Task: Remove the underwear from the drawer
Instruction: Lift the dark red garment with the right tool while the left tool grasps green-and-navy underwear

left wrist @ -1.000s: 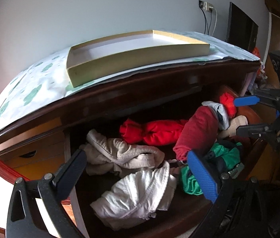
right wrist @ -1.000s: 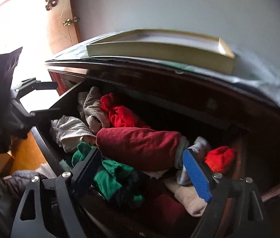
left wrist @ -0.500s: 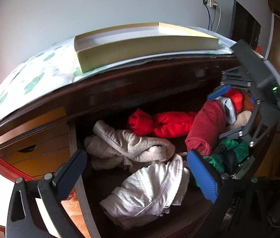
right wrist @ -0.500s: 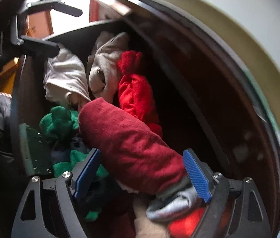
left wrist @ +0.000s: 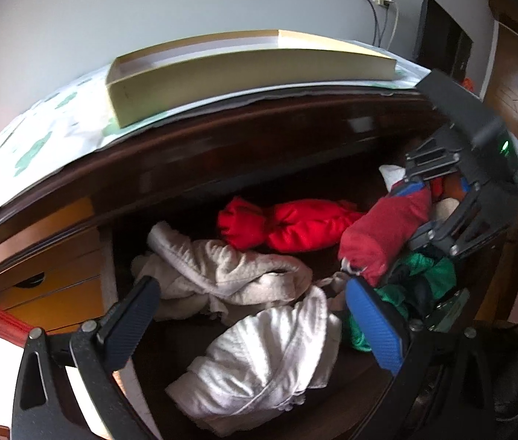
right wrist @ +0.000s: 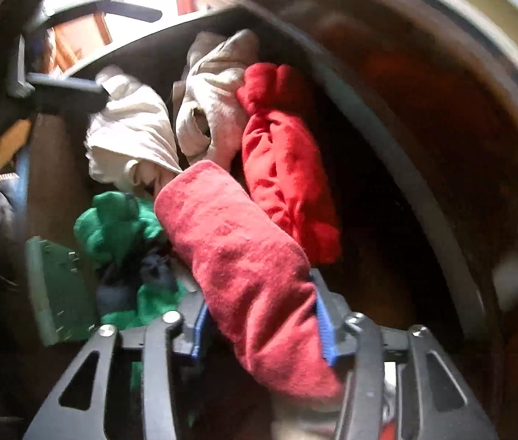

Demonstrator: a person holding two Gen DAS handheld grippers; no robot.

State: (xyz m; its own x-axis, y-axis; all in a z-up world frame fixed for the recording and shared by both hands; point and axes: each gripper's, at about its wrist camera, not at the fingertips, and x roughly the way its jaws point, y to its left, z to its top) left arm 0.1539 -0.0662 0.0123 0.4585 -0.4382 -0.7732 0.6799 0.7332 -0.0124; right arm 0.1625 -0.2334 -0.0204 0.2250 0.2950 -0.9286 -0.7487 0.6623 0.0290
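I am at the grasping step: my right claw [right wrist: 259, 326] is closing on the dark red rolled underwear [right wrist: 244, 256], its blue pads [right wrist: 323, 330] already against both sides of the roll, which still lies in the open drawer [left wrist: 259, 396] on the green garment [right wrist: 119, 216]. My left claw [left wrist: 255, 322] hangs spread and empty above the white bundle [left wrist: 266, 359]. Next, I judge, comes a firm pinch, then a lift clear of the drawer's front edge without dragging neighbours along. My right wrist view shows the pads on the cloth; my left wrist view shows the whole drawer, the bright red roll [left wrist: 288, 223] and the shallow box [left wrist: 244, 73] on top.
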